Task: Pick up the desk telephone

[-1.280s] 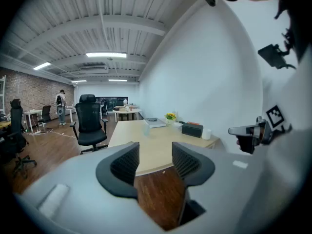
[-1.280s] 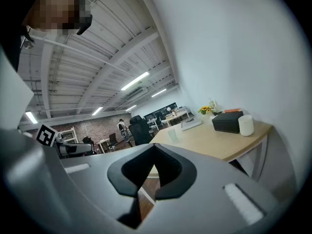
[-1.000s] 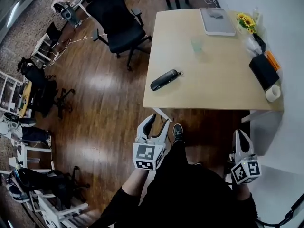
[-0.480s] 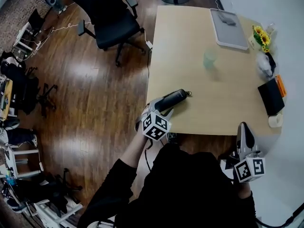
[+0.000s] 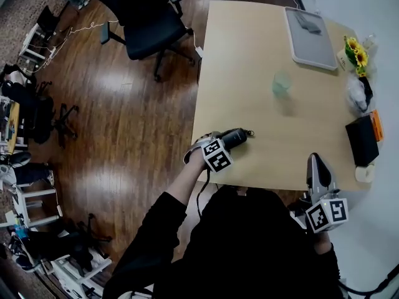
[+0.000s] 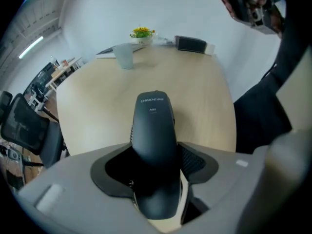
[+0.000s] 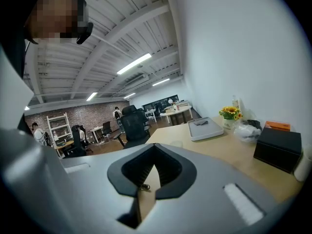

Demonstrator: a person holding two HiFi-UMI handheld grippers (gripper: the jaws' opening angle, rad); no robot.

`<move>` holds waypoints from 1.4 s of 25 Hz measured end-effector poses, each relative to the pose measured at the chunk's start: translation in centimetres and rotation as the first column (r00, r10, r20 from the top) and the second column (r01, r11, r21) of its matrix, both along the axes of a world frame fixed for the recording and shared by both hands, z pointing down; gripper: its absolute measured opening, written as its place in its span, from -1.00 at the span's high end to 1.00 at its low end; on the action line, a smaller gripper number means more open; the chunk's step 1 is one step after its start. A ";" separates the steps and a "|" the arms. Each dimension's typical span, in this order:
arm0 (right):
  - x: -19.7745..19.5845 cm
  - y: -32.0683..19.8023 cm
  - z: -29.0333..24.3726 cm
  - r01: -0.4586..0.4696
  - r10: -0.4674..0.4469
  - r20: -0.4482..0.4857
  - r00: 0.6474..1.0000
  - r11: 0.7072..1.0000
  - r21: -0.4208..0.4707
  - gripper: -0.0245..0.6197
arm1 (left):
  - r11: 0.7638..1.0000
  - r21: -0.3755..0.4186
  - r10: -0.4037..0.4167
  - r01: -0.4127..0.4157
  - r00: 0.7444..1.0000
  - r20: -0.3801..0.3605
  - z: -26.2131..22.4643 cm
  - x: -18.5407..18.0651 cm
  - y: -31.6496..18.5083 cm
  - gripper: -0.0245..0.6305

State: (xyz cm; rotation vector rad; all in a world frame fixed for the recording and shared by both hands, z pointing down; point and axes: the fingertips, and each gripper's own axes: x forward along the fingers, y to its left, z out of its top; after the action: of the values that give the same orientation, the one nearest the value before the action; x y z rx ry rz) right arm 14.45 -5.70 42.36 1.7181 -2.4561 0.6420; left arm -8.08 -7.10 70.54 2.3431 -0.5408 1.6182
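Note:
The desk telephone is a black handset (image 5: pixel 233 138) that lies near the front left corner of the wooden table (image 5: pixel 262 61). My left gripper (image 5: pixel 218 143) points steeply down over it. In the left gripper view the handset (image 6: pixel 153 126) lies lengthways between the jaws of the left gripper (image 6: pixel 156 152), which are opening. A strip of table shows between the handset and the right pad. My right gripper (image 5: pixel 316 162) hangs at the table's front edge on the right, far from the handset. Seen in its own view, the right gripper (image 7: pixel 152 147) has its tips together and holds nothing.
A pale green cup (image 5: pixel 281 84) stands mid-table. A grey tray (image 5: pixel 310 31), yellow flowers (image 5: pixel 356 47) and a black box (image 5: pixel 361 140) sit along the far and right sides. A black office chair (image 5: pixel 140 11) stands on the wooden floor to the left.
My left gripper came from below the table's front edge, forward and down onto the handset, and tipped downward. The right gripper moved forward to the table's edge.

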 end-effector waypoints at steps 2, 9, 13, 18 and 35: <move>0.1 -0.9 0.2 0.013 -0.013 0.007 1.000 1.000 -0.001 0.92 | 1.000 -0.027 0.008 -0.007 1.000 0.016 0.7 0.3 -0.1 0.12; 1.9 -2.5 1.6 0.009 -0.009 0.009 1.000 1.000 -0.022 0.92 | 0.998 -0.052 -0.028 0.026 0.999 -0.024 1.6 0.9 -0.4 0.14; 2.3 -2.8 1.9 -0.003 0.003 0.019 1.000 1.000 -0.028 0.92 | 0.993 -0.107 -0.064 0.055 0.995 -0.080 1.4 0.6 -0.6 0.13; 2.6 -3.2 1.3 -0.005 0.006 0.021 1.000 1.000 -0.011 0.92 | 0.981 -0.096 -0.179 0.171 0.980 -0.084 2.1 -0.1 -0.7 0.13; 2.0 -4.5 -1.4 0.006 -0.009 0.045 0.999 0.998 0.069 0.92 | 0.644 0.340 -0.276 0.685 0.623 -0.732 -30.5 -0.1 -4.5 0.13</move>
State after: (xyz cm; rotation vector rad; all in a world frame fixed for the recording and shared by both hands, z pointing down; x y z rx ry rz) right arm 16.43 -10.15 40.95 1.7360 -2.5434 0.6091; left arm -8.16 -11.60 40.05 2.5415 -1.5559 0.3398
